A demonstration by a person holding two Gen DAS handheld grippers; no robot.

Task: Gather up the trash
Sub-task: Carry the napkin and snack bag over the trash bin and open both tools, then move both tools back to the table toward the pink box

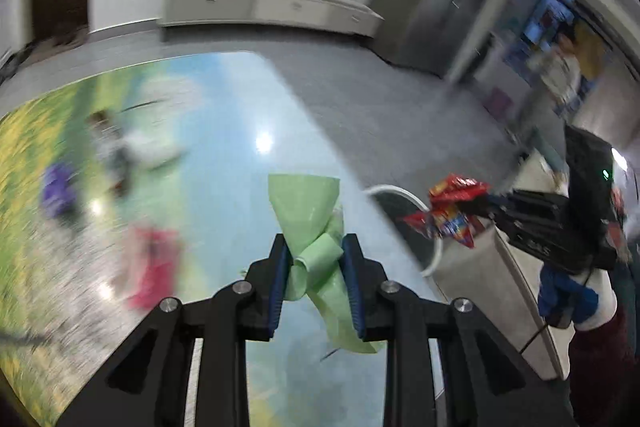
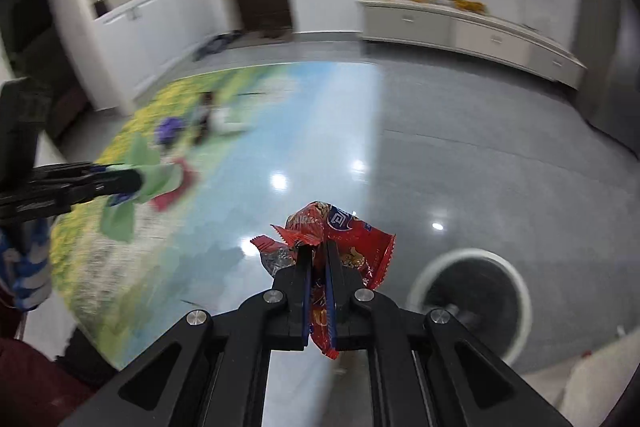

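Observation:
My left gripper point(image 1: 315, 247) is shut on a crumpled light green plastic bag point(image 1: 308, 211), held above the picture floor mat point(image 1: 224, 131). My right gripper point(image 2: 319, 249) is shut on a red snack wrapper point(image 2: 352, 235), which bunches out beyond the fingertips. In the left wrist view the right gripper point(image 1: 486, 205) shows at the right with the red wrapper point(image 1: 452, 215) over a round white-rimmed bin point(image 1: 394, 193). In the right wrist view the left gripper point(image 2: 138, 181) shows at the left with the green bag point(image 2: 154, 171). The white-rimmed bin point(image 2: 520, 291) lies low on the right.
More litter lies on the mat: a purple piece point(image 1: 58, 187), a pink-red wrapper point(image 1: 154, 267) and white scraps point(image 1: 144, 143). A white low cabinet point(image 1: 264, 7) lines the far wall. A person's dark red sleeve point(image 1: 600, 359) and blue-white glove point(image 1: 568, 297) hold the right gripper.

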